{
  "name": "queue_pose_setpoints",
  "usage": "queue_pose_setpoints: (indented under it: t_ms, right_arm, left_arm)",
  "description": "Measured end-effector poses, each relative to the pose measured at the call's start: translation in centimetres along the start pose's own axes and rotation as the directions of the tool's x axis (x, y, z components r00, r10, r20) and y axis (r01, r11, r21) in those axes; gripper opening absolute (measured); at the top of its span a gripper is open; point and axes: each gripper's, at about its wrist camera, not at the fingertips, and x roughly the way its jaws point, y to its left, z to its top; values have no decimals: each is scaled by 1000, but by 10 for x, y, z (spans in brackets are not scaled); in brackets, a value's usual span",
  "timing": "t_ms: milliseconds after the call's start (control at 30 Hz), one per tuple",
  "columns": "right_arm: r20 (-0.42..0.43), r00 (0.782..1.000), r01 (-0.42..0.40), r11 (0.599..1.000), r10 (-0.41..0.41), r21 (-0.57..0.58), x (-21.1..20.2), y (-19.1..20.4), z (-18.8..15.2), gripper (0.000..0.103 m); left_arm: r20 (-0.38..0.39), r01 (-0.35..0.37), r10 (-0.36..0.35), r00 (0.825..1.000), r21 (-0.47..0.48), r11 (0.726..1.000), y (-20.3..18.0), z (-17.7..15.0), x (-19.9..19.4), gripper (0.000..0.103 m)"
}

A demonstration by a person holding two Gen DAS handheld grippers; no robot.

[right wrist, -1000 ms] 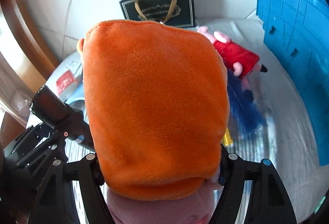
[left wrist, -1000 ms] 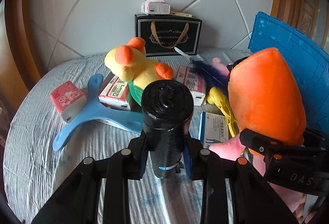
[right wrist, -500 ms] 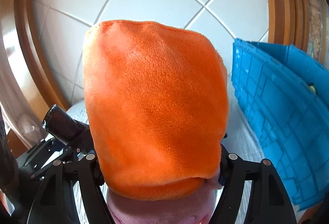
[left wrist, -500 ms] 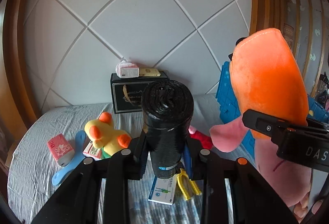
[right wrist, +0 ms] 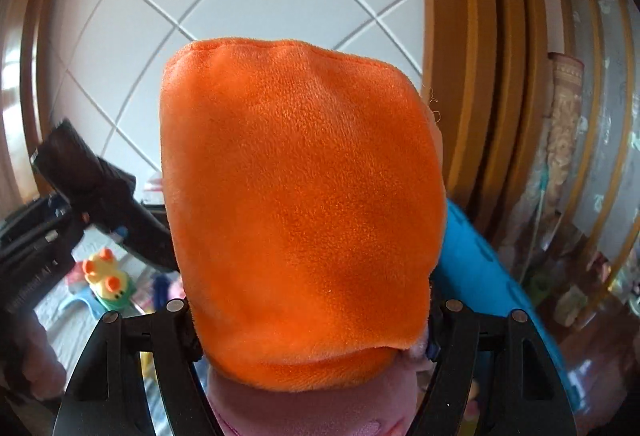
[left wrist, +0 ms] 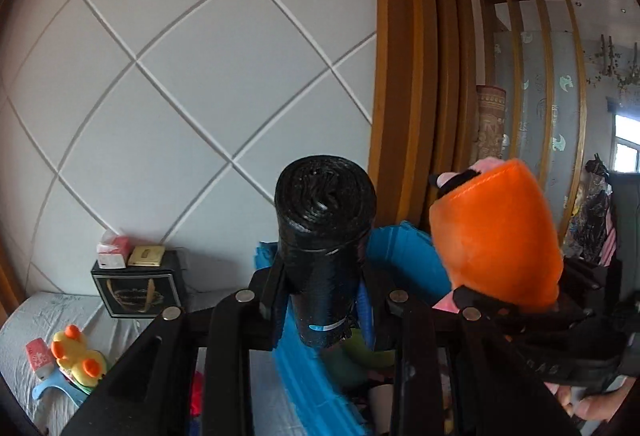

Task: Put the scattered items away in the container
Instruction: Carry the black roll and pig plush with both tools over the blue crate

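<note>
Black bag roll point(left wrist: 325, 236), orange plush point(right wrist: 298, 212)

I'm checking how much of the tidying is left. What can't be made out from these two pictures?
- Inside of the blue crate: left wrist view, hidden by the black bag roll and gripper frame.
- Most of the bed: right wrist view, covered by the orange and pink plush toy.
- Items around the yellow duck toy: left wrist view, small, cut off at the corner.
- The duck's surroundings: right wrist view, blurred.
</note>
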Motion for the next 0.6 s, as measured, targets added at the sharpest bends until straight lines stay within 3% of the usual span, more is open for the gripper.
queue_pose_setpoints:
  t_ms: [67,133,200,333,467,600]
  right_arm:
    - [-39,999,-2,1000,3,13,4,-32,-9,75]
    - [-77,997,-7,1000,9,29,12,-58,-21,75]
    - [-120,992,-29,999,34,46,25,-85,-40,75]
    - [-176,982,-65,996,75,61,38,-102,-66,75]
    - [-193,973,-114,991,125,68,44,-107,-82,75]
    - [-217,963,-149,986,161,73,52,-96,-89,75]
  left_arm:
    - [-65,31,-31,997,6,999,-35,0,18,28]
    - [-166,5,1,986,41,999,-69,-15,34,28]
    - [-276,-6,25,961,69,998,-90,-33,52,28]
    - [-438,-12,47,898,83,996,-109,-69,76,28]
    - [-498,-65,105,861,97,993,-113,-91,83,28]
    - [-528,-110,145,837,99,989,-107,-105,88,31]
